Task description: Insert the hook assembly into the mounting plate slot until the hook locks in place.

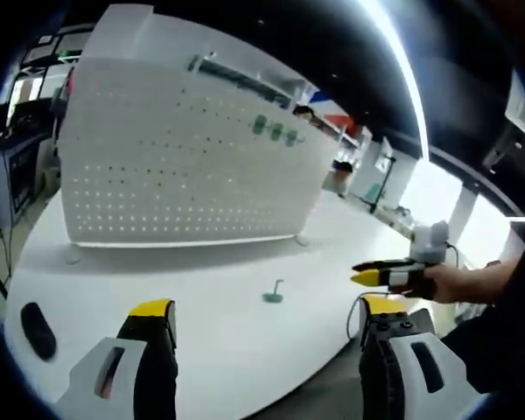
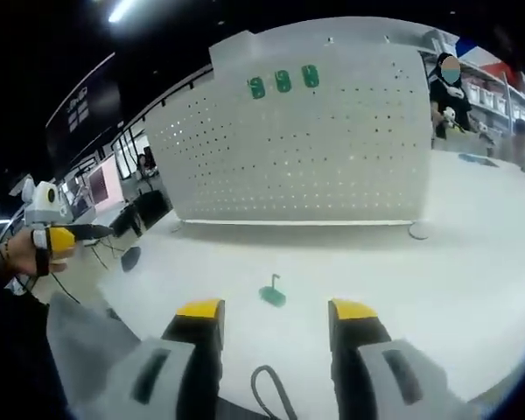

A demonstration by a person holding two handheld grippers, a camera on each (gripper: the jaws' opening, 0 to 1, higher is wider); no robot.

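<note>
1. In the left gripper view, the left tool point(image 1: 267, 319) stands with its two yellow-tipped jaws wide apart and nothing between them, above the near edge of the white bench point(image 1: 219, 280).
2. Ahead of that tool, just beyond the gap between its jaws and slightly toward its right jaw, the small green hook assembly point(image 1: 273, 294) sits on the bench, its thin stem standing up from a flat green base.
3. Farther ahead, the white perforated mounting plate point(image 1: 184, 166) stands upright on the bench, with three green pieces point(image 1: 276, 131) fixed in a row near its top edge.
4. A dark oval object point(image 1: 37, 329) lies on the bench to the left of the left jaw.
5. To the right of this tool, the right tool point(image 1: 367, 271) comes into the view, held in a person's hand point(image 1: 459, 282); I cannot tell its jaw gap from here.
6. In the right gripper view, the right tool point(image 2: 276, 315) has its jaws open wide and holds nothing; the hook assembly point(image 2: 272, 295) stands just ahead of the gap, and the mounting plate point(image 2: 306, 149) is well beyond it.
7. A black cable point(image 2: 271, 394) loops low between those jaws.
8. The left tool point(image 2: 79, 234) appears far to the left there.
</note>
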